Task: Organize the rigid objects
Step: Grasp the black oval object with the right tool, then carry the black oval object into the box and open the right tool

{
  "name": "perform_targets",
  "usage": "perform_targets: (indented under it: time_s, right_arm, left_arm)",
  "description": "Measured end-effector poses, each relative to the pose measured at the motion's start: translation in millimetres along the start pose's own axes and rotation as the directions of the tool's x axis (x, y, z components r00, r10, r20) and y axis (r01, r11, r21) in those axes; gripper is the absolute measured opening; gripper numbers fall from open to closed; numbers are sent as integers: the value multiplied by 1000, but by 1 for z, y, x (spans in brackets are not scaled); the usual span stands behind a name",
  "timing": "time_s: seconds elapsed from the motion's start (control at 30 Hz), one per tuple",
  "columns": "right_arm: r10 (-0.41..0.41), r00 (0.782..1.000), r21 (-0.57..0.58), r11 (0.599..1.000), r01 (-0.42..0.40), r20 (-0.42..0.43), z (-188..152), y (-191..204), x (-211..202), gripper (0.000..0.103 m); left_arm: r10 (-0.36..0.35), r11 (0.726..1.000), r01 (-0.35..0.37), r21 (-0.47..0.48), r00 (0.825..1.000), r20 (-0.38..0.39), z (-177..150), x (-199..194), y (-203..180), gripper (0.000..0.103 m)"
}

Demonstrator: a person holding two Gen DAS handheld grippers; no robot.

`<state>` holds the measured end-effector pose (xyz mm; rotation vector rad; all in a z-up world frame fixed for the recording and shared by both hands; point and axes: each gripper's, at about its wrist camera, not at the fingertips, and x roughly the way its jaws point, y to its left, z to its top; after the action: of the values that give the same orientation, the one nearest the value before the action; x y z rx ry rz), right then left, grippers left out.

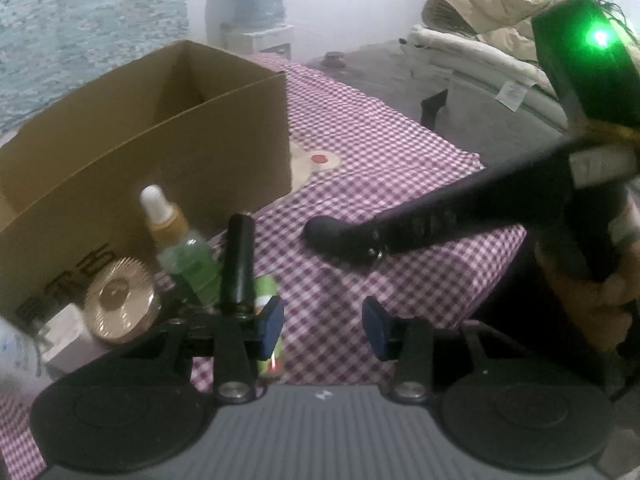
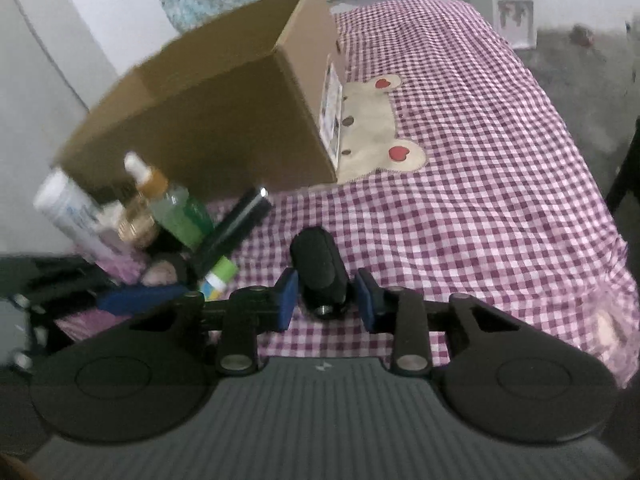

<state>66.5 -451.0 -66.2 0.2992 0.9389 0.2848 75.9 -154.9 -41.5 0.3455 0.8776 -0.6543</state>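
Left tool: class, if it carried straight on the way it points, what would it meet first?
Probably the checked tablecloth showing between the pads of the left tool; the black object lies beyond, depth unclear.

You're working over a bed or table covered in a purple-and-white checked cloth (image 2: 480, 184) with a cream bear patch (image 2: 372, 128) sewn on, red hearts on its ears. Behind it you have a plain white wall (image 1: 340, 4), and to its left a blue-green mottled hanging (image 1: 88, 12), too blurred for you to tell its pattern. A water dispenser (image 1: 256, 4) with a large clear bottle stands against the white wall. Your floor (image 1: 452, 92) is grey. On the far right you can see a beige jacket (image 1: 496, 4) lying on white bedding (image 1: 472, 56). The daylight around you is soft and even.
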Motion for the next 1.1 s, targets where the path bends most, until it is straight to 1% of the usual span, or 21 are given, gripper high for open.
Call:
perform_targets:
  time_s: [0.13,0.27,0.37,0.53,0.63,0.7,0.8,0.87,0.9,0.93,1.1]
  right_arm:
    - [52,999,86,995,-53,6,10,-20,-2,31]
    - [110,994,158,982,-104,-26,13,-31,11,31]
    - [165,986,198,968,-156,-31,13,-35,15,31]
    - [255,966,261,937,-234,-51,10,-41,19,25]
    - [291,955,281,922,-265,-55,9,-42,22,22]
    - [285,957,280,925,-257,-62,10,-41,24,18]
    - [289,955,286,922,-261,-60,11,-41,27,16]
    - [294,954,289,919,-266,-58,11,-40,29,15]
    - [304,951,293,916,-274,-60,10,-39,31,15]
    - [313,948,299,912,-282,-60,9,-39,33,15]
    - [303,952,307,911,-276,-42,7,-36,32,15]
  left_arm:
    - [-39,999,39,-6,999,-13,9,9,-1,45]
    - [-94,995,93,-35,995,-31,17,21,-1,45]
    - [-116,992,112,-63,992,-55,21,32,2,45]
    - [-141,986,132,-101,986,-84,24,41,9,45]
    - [-140,985,131,-111,987,-82,26,42,12,45]
    - [-133,986,124,-110,988,-81,26,43,11,45]
    - [-113,989,104,-104,990,-80,27,45,10,45]
    - [-88,992,81,-98,993,-75,28,45,9,39]
    - [-73,993,66,-93,994,-75,27,46,8,35]
    - [-67,994,60,-88,995,-75,27,46,8,34]
    - [-53,996,49,-77,997,-57,25,42,5,30]
